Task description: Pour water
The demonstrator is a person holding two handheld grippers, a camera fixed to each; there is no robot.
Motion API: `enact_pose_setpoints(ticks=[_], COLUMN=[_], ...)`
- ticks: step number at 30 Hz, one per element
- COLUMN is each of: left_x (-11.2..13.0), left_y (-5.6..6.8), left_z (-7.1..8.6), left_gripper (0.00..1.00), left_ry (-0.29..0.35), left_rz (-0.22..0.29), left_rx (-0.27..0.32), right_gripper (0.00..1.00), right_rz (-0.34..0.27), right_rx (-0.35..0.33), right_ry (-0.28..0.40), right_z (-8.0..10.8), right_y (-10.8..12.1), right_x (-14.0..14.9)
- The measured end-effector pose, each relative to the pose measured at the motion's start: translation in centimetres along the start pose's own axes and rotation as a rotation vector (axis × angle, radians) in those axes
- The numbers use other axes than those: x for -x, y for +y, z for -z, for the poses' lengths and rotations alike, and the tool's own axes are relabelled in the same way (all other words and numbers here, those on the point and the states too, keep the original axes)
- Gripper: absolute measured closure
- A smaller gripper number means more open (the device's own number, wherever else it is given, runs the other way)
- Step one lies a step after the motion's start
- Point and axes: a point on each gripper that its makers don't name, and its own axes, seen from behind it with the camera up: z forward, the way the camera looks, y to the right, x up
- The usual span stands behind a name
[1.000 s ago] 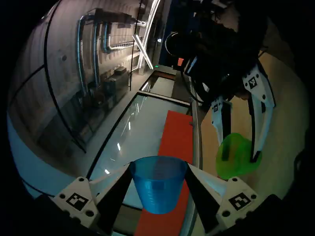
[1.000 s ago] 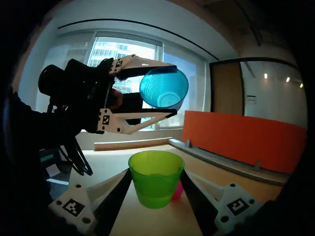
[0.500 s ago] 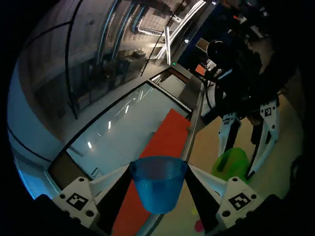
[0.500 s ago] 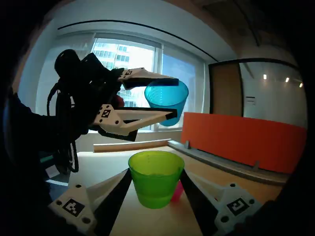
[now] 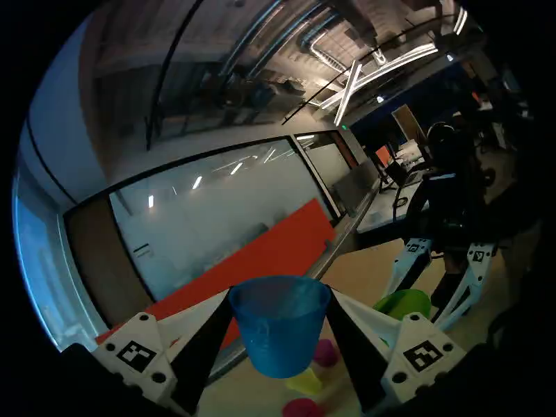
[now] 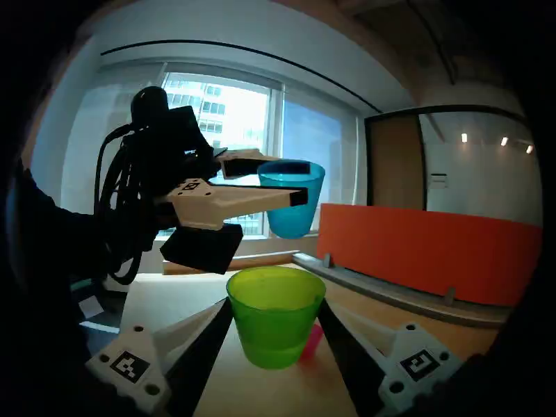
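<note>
The counter (image 6: 174, 299) below the green cup (image 6: 274, 326) could get wet, because the blue cup (image 6: 292, 208) is upright above and beyond the green cup, not over its rim. The left hand-held gripper (image 6: 306, 182) pinches the blue cup and the right hand-held gripper (image 6: 274, 306) pinches the green cup, so I think a hard squeeze may buckle the plastic. The small pink cup (image 6: 314, 338) just behind the green cup may be knocked.

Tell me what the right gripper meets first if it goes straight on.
Probably the blue cup held in the left gripper, which hangs almost dead ahead, slightly above the green cup that the right gripper holds. Depth is unclear; it might pass beneath, toward the orange partition.
</note>
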Motion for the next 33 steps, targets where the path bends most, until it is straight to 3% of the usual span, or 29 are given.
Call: enact_pose_setpoints(ticks=[8,17,23,33], left_x=[-0.1,0.4,1.6,4.7], left_y=[-0.3,-0.1,-0.5,-1.7], left_z=[0.0,-0.2,-0.2,0.6], left_gripper=[0.12,0.12,0.12,0.12], left_ry=[0.013,0.006,-0.004,-0.04], left_rz=[0.188,0.359,0.408,0.422], left_rx=[0.012,0.036,0.029,-0.01], right_gripper=[0.11,0.11,0.11,0.11], right_rz=[0.002,0.002,0.0,-0.013], right_rx=[0.003,0.003,0.005,0.057], right_ry=[0.01,0.012,0.006,-0.009], right_z=[0.2,0.1,0.2,1.5], right_y=[0.0,-0.1,-0.1,2.0], right_x=[-0.4,-0.6,-0.6,-0.4])
